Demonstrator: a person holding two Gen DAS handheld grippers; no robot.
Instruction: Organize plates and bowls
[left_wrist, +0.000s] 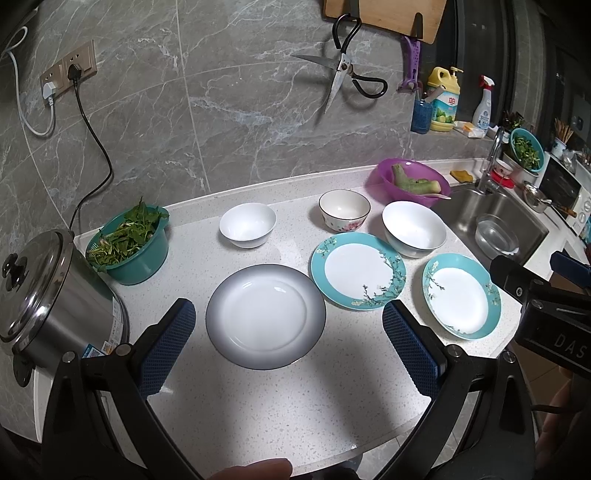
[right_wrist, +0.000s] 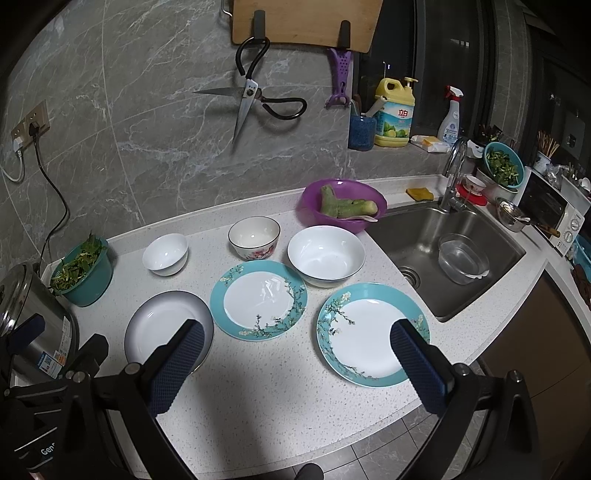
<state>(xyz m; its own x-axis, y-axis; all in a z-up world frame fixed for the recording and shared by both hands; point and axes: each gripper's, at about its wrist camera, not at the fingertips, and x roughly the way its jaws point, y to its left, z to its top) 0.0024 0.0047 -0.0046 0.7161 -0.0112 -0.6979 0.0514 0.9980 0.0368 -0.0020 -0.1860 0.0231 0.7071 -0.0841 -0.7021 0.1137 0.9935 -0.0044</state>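
Note:
Three plates and three bowls lie apart on the white counter (left_wrist: 258, 406). A grey-rimmed white plate (left_wrist: 266, 315) (right_wrist: 162, 325) sits nearest the left. Two teal floral plates lie to its right, the middle one (left_wrist: 357, 270) (right_wrist: 258, 300) and the right one (left_wrist: 461, 296) (right_wrist: 369, 332). Behind them stand a small white bowl (left_wrist: 247, 225) (right_wrist: 165, 254), a flowered bowl (left_wrist: 344, 215) (right_wrist: 254, 237) and a large white bowl (left_wrist: 413, 228) (right_wrist: 325, 255). My left gripper (left_wrist: 288, 314) is open above the grey-rimmed plate. My right gripper (right_wrist: 297, 330) is open above the counter between the teal plates.
A steel pot (left_wrist: 40, 295) and a teal basin of greens (left_wrist: 129, 243) stand at the left. A purple basin with vegetables (left_wrist: 412, 181) sits behind the bowls. A steel sink (right_wrist: 450, 254) holding a glass bowl lies at the right. Scissors (left_wrist: 343, 74) hang on the wall.

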